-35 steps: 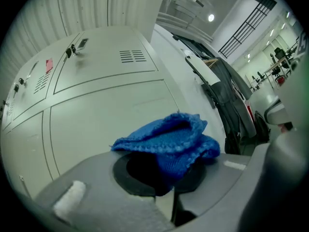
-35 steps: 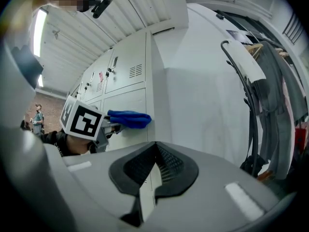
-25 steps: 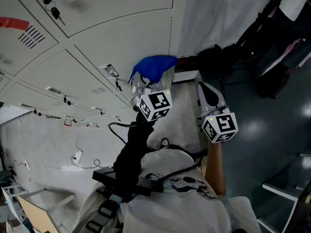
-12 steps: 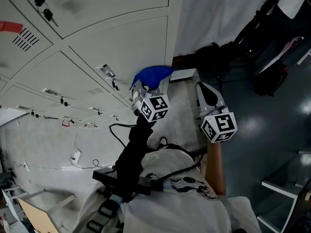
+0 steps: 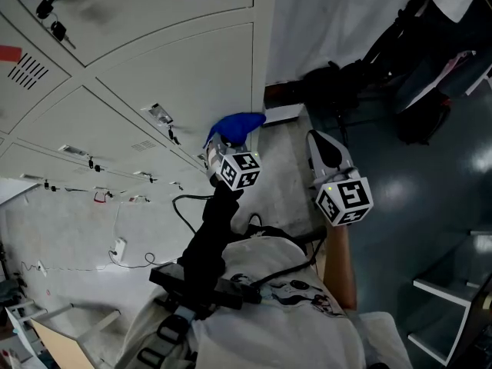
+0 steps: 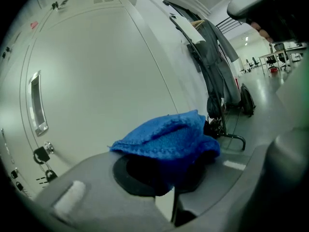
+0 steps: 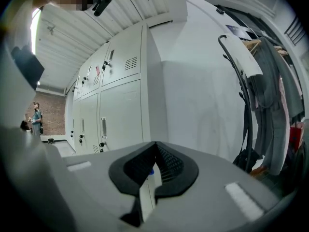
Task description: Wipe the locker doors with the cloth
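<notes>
A blue cloth [image 5: 237, 125] is pressed against the lower right corner of a pale grey locker door [image 5: 184, 75], close to the floor. My left gripper [image 5: 224, 143] is shut on it; in the left gripper view the cloth [image 6: 166, 139] bunches over the jaws and hides their tips, with the door [image 6: 96, 76] and its handle [image 6: 36, 103] just beyond. My right gripper [image 5: 326, 146] hangs to the right, away from the lockers, with nothing in it. In the right gripper view its pads [image 7: 166, 164] stand together.
More locker doors with keys in their locks [image 5: 52, 29] run to the left. A white wall [image 5: 323, 21] adjoins the lockers. A coat rack with dark garments and bags [image 5: 407, 44] stands on the dark floor [image 5: 423, 206] at right. Cables [image 5: 181, 206] trail near the person's body.
The left gripper has slid the cloth down the locker door toward its bottom edge. The right gripper has hardly moved.
</notes>
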`<state>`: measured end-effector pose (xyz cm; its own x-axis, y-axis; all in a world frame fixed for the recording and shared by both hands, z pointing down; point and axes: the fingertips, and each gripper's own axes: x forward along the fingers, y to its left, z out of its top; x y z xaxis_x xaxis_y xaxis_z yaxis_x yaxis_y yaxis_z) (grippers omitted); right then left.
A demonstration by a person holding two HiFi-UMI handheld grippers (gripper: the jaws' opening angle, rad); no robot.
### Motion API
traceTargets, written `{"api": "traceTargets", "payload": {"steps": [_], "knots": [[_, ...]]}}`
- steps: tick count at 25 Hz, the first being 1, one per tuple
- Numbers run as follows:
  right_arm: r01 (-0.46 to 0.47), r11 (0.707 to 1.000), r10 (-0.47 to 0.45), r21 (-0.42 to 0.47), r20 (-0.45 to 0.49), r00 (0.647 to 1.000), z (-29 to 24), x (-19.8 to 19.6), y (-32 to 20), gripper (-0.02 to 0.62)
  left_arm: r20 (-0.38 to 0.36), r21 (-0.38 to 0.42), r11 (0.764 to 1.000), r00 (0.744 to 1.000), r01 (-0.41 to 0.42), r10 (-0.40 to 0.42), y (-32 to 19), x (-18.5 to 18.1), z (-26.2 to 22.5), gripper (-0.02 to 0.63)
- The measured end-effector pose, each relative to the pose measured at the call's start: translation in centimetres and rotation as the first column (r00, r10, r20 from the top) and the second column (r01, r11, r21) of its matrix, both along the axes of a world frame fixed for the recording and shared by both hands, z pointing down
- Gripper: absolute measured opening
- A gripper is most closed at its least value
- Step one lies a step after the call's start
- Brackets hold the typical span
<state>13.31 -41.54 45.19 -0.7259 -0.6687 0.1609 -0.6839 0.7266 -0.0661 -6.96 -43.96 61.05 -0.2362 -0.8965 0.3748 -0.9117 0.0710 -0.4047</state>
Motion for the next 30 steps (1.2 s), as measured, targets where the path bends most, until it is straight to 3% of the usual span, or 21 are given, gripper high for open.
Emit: {"api": "traceTargets", "payload": {"steps": [8, 14, 18, 24, 30], "knots": [[-0.009, 1.0, 0.009, -0.016, 0.004, 1.0, 0.3, 1.0, 0.5, -0.002, -0.06, -0.038, 0.999, 0.998, -0.024, 0.022, 0.4, 0.0, 1.5, 0.032], [0.017, 0.999, -0.016, -0.035, 0.05, 0.999, 0.7, 0.4, 0.4, -0.002, -0.104, 0.053, 0.996, 0.991, -0.078, 0.083, 2.7, 0.8, -2.1, 0.032], [0.08, 0.995, -0.076, -0.056, 0.074, 0.994, 1.6, -2.0, 0.5, -0.002, -0.174, 0.131, 0.988, 0.979, -0.084, 0.106, 6.6, 0.6, -5.4, 0.031], [0.168, 0.984, -0.164, -0.059, 0.08, 0.983, 2.0, -7.4, 3.2, -0.002, -0.252, 0.256, 0.967, 0.966, 0.002, 0.065, 14.3, -3.8, -11.6, 0.031], [0.27, 0.962, -0.266, -0.045, 0.09, 0.96, 1.3, -14.9, 10.1, -0.002, -0.244, 0.358, 0.926, 0.969, 0.115, -0.026, 24.6, -11.5, -16.5, 0.031]]}}
